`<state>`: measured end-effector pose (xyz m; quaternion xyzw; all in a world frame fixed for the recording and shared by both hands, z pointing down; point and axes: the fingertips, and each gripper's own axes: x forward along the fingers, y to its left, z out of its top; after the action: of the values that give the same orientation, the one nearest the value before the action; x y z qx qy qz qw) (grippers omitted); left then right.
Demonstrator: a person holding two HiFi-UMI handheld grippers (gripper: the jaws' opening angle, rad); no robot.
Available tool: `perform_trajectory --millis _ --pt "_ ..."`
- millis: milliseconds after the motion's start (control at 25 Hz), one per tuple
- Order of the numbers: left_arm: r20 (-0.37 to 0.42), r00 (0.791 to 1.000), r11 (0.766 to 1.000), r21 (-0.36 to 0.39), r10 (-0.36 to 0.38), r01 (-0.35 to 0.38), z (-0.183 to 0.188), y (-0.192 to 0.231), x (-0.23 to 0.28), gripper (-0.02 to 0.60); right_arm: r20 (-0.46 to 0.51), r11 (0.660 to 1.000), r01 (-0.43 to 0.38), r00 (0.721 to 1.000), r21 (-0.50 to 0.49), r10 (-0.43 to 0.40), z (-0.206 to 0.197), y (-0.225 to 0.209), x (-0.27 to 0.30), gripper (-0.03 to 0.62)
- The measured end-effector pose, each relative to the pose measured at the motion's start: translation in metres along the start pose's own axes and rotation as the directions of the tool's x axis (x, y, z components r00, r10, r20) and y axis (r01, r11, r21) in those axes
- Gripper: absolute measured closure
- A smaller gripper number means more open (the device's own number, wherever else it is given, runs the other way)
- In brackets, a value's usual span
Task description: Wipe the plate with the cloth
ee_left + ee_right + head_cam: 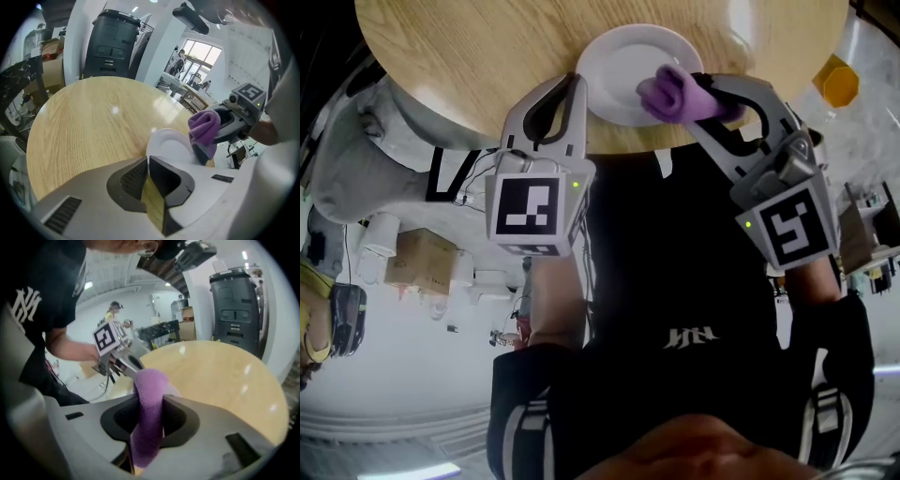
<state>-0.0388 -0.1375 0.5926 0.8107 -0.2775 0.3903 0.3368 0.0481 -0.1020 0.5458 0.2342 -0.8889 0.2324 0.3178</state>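
A: Status on the grippers?

B: The right gripper [694, 101] is clamped on the purple cloth [670, 94]. Its own view shows the cloth folded into a loop and pinched between both jaws, with the fold sticking out past the tips.

A: Where's the cloth relative to the plate?

B: On it. In the head view the wad sits over the right half of the white plate [619, 56]. I can't tell whether it's pressed down or just touching.

A: And the left one?

B: The left gripper [577, 82] has its jaws almost together, tips pinched at the plate's left rim. The left gripper view agrees: the tips meet right at the plate's near edge, and wood shows through the slit lower down.

A: Plate position?

B: Flat and face up on the round wooden tabletop [469, 56], right at the edge nearest the person. Both grippers angle down to it from the person's side, the left at the rim and the right reaching over the plate. They're near each other but not touching.

A: Anything in the background?

B: A black bin [115, 47] stands beyond the far side of the tabletop.
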Motion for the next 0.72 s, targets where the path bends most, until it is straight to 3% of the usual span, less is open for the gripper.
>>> perform_trajectory --millis 80,200,520,720 --pt "0.0 1.0 1.0 -0.002 0.003 -0.003 0.0 -0.001 0.0 0.565 0.116 0.996 -0.075 0.991 0.057 0.068 0.024 0.015 0.019 0.488" --pt "-0.002 1.0 1.0 0.001 0.007 -0.007 0.001 -0.002 0.0 0.566 0.159 0.988 -0.133 0.98 0.083 0.118 0.036 0.025 0.05 0.488" --pt "0.0 1.0 1.0 0.013 0.002 -0.002 -0.001 -0.001 -0.002 0.566 -0.032 0.994 -0.084 0.996 -0.067 0.082 0.003 0.01 0.055 0.49" --pt "-0.013 1.0 1.0 0.013 -0.013 0.014 -0.003 -0.002 0.0 0.565 -0.114 0.997 -0.039 0.993 -0.066 0.031 -0.026 -0.005 0.023 0.49"
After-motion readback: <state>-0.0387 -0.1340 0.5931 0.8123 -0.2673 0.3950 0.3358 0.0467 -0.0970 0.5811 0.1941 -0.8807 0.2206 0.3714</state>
